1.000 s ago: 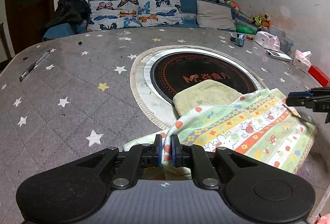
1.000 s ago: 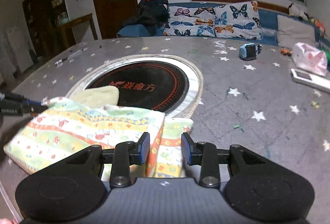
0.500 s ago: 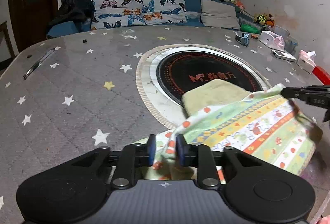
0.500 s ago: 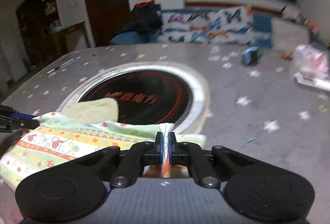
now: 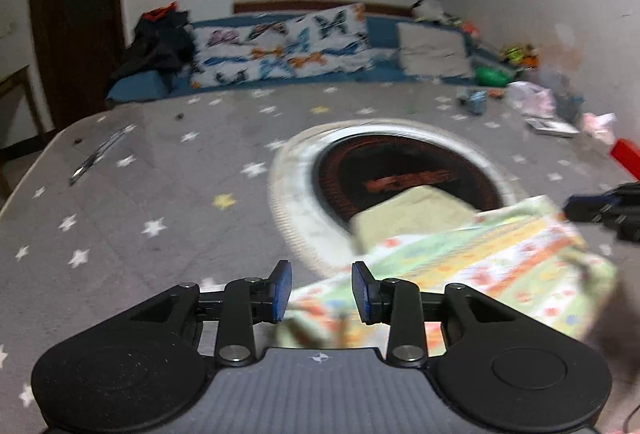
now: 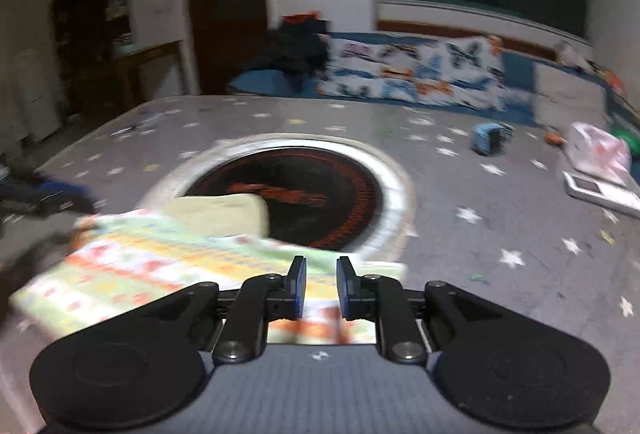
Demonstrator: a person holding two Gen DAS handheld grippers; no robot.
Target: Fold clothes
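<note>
Near edge: left gripper (image 5: 321,292) jaws apart and opening, patterned cloth (image 5: 472,262) corner lying between, pads not pressing. Right gripper (image 6: 321,287) jaws narrowly apart and opening, cloth hem between them, not pinched. Cloth released, resting folded on the star-print table cover (image 5: 132,194), far edge overlapping a pale yellow folded piece (image 5: 412,212) on the round black hotplate (image 5: 404,166). Step judged: letting go after a fold. To do well: open fully before backing off, withdraw low and straight so pads do not drag the top layer, check edges aligned. Risk: hem snagging, fold pulled open. Beyond: butterfly pillow (image 5: 288,50), dark clothes heap (image 5: 156,42). Heavy motion blur.
</note>
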